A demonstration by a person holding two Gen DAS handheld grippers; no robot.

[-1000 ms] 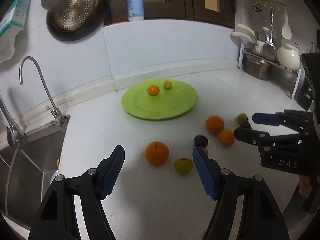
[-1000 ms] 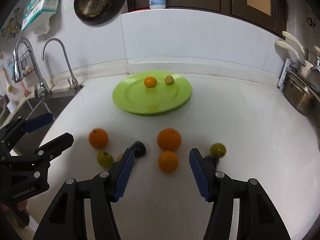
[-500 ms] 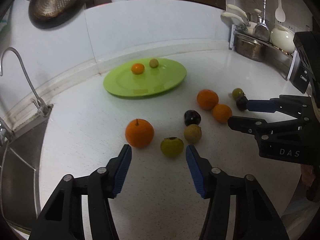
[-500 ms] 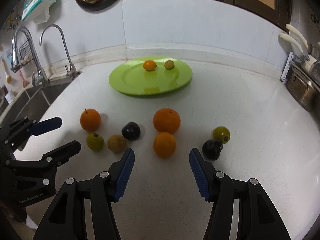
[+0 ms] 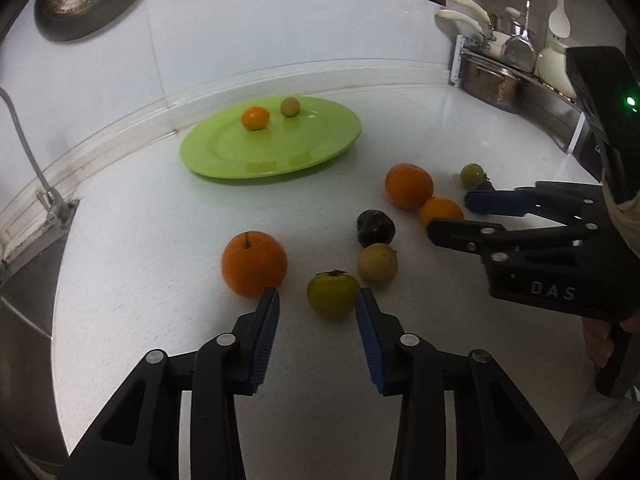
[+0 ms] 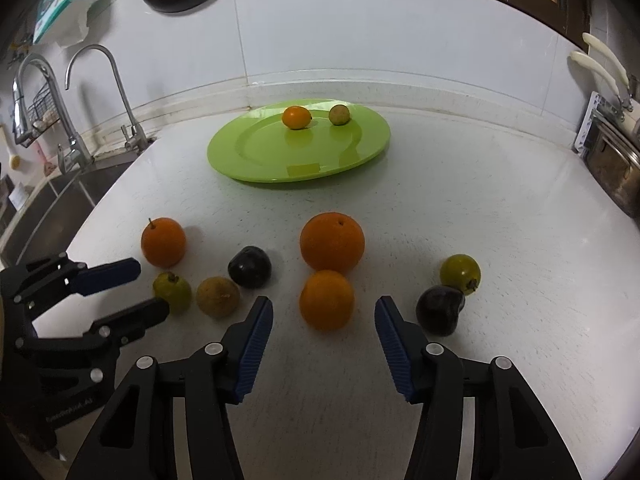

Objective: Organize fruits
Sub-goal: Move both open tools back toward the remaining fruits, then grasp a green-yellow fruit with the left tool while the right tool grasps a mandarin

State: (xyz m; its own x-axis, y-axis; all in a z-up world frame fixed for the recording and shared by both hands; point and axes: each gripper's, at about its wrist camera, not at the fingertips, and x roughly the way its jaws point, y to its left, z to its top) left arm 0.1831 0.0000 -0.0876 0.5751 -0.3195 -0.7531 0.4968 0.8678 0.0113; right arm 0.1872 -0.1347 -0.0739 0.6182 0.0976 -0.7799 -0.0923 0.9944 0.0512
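On the green plate (image 6: 248, 148) only two small fruits lie, eight wait on the surface (image 6: 460, 208), left tongs (image 5: 316, 300) closing around the green persimmon (image 5: 332, 294) ungripped, right tongs (image 6: 324, 308) open before an orange (image 6: 326, 300).

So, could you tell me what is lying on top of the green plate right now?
On the green plate lie a small orange fruit and a small yellow-green fruit, apart, near its far rim. Nothing else lies on it; underneath is hidden.
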